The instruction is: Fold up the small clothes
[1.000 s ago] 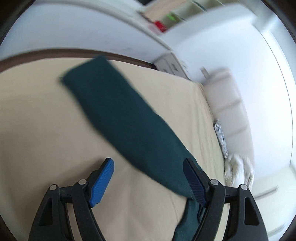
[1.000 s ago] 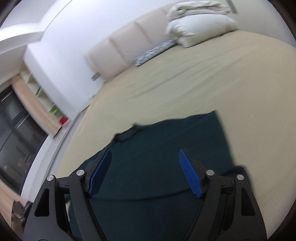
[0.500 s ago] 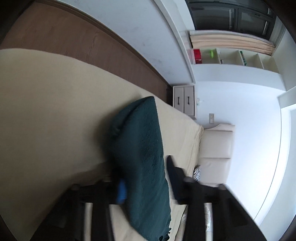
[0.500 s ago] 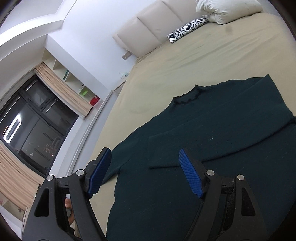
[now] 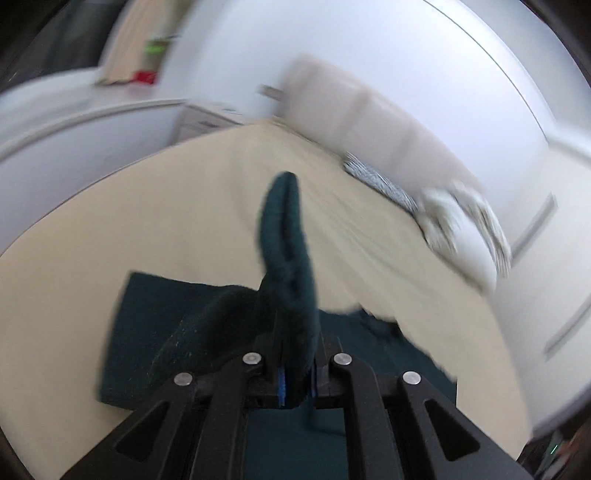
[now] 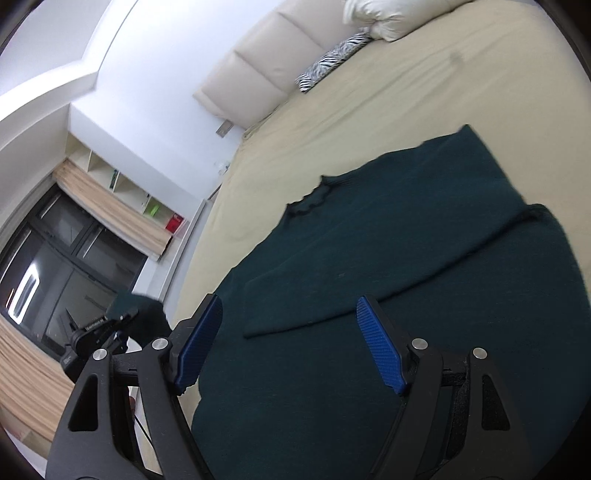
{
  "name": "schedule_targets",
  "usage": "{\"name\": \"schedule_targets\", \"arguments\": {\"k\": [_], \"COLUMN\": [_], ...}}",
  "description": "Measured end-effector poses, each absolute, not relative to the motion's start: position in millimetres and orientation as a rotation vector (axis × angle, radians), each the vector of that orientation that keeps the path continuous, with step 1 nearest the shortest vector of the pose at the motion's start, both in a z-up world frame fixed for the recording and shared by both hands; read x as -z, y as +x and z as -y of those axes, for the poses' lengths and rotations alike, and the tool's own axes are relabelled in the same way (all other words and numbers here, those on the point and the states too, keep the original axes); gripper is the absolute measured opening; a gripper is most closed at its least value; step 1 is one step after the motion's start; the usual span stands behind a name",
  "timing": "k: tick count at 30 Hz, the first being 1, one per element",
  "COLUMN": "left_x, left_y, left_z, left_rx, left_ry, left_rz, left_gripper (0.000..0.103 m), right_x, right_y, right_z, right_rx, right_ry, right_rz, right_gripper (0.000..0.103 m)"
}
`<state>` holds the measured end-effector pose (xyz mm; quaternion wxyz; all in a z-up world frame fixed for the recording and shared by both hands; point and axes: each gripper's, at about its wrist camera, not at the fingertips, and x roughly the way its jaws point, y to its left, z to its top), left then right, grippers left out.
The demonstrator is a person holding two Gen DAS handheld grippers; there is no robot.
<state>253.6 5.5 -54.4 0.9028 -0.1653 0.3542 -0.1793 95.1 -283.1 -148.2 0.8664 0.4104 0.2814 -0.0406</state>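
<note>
A dark green sweater lies flat on the beige bed, with one sleeve folded across its body. My left gripper is shut on the other sleeve, which stands up out of the jaws above the sweater's body. In the right wrist view the left gripper shows at the bed's left edge with dark cloth bunched at its tip. My right gripper hovers open over the sweater's lower part with nothing between its fingers.
White pillows and a zebra-striped cushion lie at the padded headboard. A dark window and wall shelves stand beyond the bed's left side. Bare sheet stretches beyond the sweater's neck.
The left gripper's jaws closed on the sleeve, then it rolled, rose and swung over the bed with the sleeve. The right gripper drifted a little over the sweater, still open.
</note>
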Motion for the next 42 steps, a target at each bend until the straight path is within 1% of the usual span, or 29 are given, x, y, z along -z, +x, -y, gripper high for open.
{"name": "schedule_targets", "arguments": {"k": [2, 3, 4, 6, 8, 9, 11, 12, 13, 16, 18, 19, 21, 22, 24, 25, 26, 27, 29, 30, 31, 32, 33, 36, 38, 42], "left_x": [76.1, 90.2, 109.3, 120.5, 128.4, 126.3, 116.0, 112.7, 116.2, 114.3, 118.1, 123.9, 136.7, 141.7, 149.2, 152.2, 155.5, 158.5, 160.7, 160.0, 159.5, 158.5, 158.5, 160.8, 161.2, 152.5], "left_y": [241.4, 234.3, 225.9, 209.7, 203.1, 205.1, 206.3, 202.7, 185.9, 174.4, 176.3, 178.9, 183.7, 184.3, 184.2, 184.4, 184.7, 185.3, 183.8, 183.2, 183.7, 182.9, 182.4, 180.0, 176.5, 170.3], "left_z": [64.1, 89.3, 115.4, 131.4, 126.4, 117.8, 99.8, 82.9, 72.7, 37.1, 11.0, 0.2, -14.4, -18.1, -24.9, -26.2, -27.7, -28.9, -32.4, -30.4, -31.0, -33.9, -35.9, -40.3, -41.2, -47.4], "left_rx": [0.457, 0.478, 0.484, 0.461, 0.454, 0.46, 0.46, 0.45, 0.449, 0.432, 0.396, 0.381, 0.354, 0.352, 0.35, 0.349, 0.352, 0.354, 0.361, 0.364, 0.367, 0.37, 0.373, 0.373, 0.374, 0.368], "left_ry": [-0.21, -0.153, -0.072, 0.021, 0.037, 0.014, -0.05, -0.082, -0.1, -0.177, -0.254, -0.288, -0.323, -0.331, -0.333, -0.328, -0.329, -0.336, -0.353, -0.357, -0.369, -0.383, -0.392, -0.394, -0.397, -0.419], "left_rz": [-0.77, -0.8, -0.839, -0.854, -0.867, -0.87, -0.847, -0.824, -0.812, -0.782, -0.789, -0.803, -0.848, -0.86, -0.875, -0.88, -0.884, -0.887, -0.887, -0.886, -0.885, -0.884, -0.884, -0.897, -0.904, -0.89], "left_gripper": [0.029, 0.054, 0.068, 0.07, 0.071, 0.075, 0.086, 0.096, 0.097, 0.096, 0.093, 0.087, 0.078, 0.074, 0.068, 0.065, 0.064, 0.062, 0.062, 0.062, 0.061, 0.061, 0.061, 0.056, 0.056, 0.055], "right_x": [150.2, 153.0, 157.8, 165.2, 171.9, 175.3, 181.3, 184.2, 186.3, 187.7, 187.5, 187.9, 194.8, 198.0, 207.2, 212.4, 215.0, 216.6, 217.1, 215.8, 214.0, 211.3, 208.4, 186.4, 177.2, 175.3], "right_y": [82.8, 77.6, 73.0, 66.7, 64.5, 65.1, 70.5, 75.3, 82.8, 113.5, 140.0, 154.1, 182.0, 191.1, 210.9, 219.4, 225.4, 230.8, 237.8, 239.1, 239.3, 238.4, 236.9, 228.1, 223.3, 215.9], "right_z": [295.9, 302.4, 308.6, 318.4, 322.9, 324.5, 324.8, 322.9, 319.1, 301.9, 285.6, 278.0, 265.6, 262.0, 257.3, 253.6, 248.9, 243.3, 234.0, 231.4, 230.7, 231.9, 234.1, 245.5, 263.6, 290.6], "right_rx": [0.112, 0.128, 0.147, 0.172, 0.194, 0.195, 0.179, 0.171, 0.155, 0.096, 0.043, 0.037, 0.018, 0.018, 0.032, 0.032, 0.036, 0.048, 0.057, 0.063, 0.071, 0.071, 0.069, 0.104, 0.117, 0.179], "right_ry": [0.882, 0.892, 0.904, 0.921, 0.917, 0.916, 0.915, 0.915, 0.916, 0.903, 0.87, 0.846, 0.831, 0.832, 0.831, 0.83, 0.821, 0.791, 0.741, 0.717, 0.695, 0.685, 0.684, 0.643, 0.657, 0.629], "right_rz": [-0.582, -0.581, -0.584, -0.598, -0.623, -0.637, -0.658, -0.667, -0.675, -0.706, -0.739, -0.761, -0.817, -0.84, -0.904, -0.934, -0.954, -0.973, -0.99, -0.996, -0.999, -0.995, -0.985, -0.934, -0.908, -0.915], "right_gripper": [0.075, 0.075, 0.075, 0.075, 0.076, 0.076, 0.076, 0.076, 0.076, 0.076, 0.075, 0.075, 0.073, 0.069, 0.063, 0.057, 0.048, 0.044, 0.03, 0.025, 0.01, 0.007, 0.007, 0.007, 0.007, 0.007]}}
